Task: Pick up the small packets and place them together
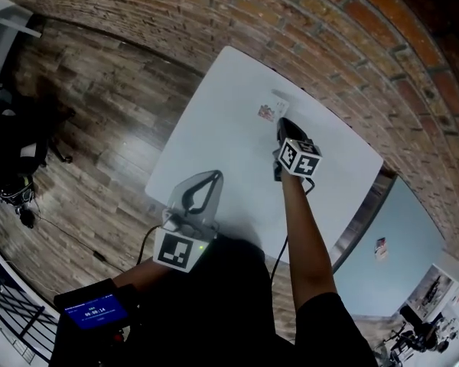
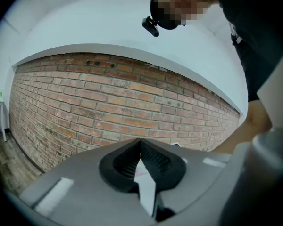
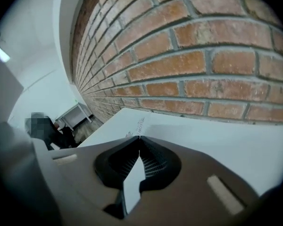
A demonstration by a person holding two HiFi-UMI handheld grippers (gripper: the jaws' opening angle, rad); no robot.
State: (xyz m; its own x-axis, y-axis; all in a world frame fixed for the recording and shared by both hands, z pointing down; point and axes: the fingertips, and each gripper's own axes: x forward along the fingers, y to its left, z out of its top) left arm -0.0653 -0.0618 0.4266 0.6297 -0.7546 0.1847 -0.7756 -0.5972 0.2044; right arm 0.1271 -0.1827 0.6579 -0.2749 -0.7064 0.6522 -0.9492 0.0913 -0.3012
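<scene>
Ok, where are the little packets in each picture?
Head view: packets near the table's far edge, just past the right gripper.
Left gripper view: cannot tell; the shut jaws hide most of the table.
Right gripper view: a printed packet just beyond the jaw tips.
Shared landmark: the brick wall.

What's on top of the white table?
On the white table, small packets lie near the far edge, beyond the shut right gripper. Whatever is under that gripper is covered.
</scene>
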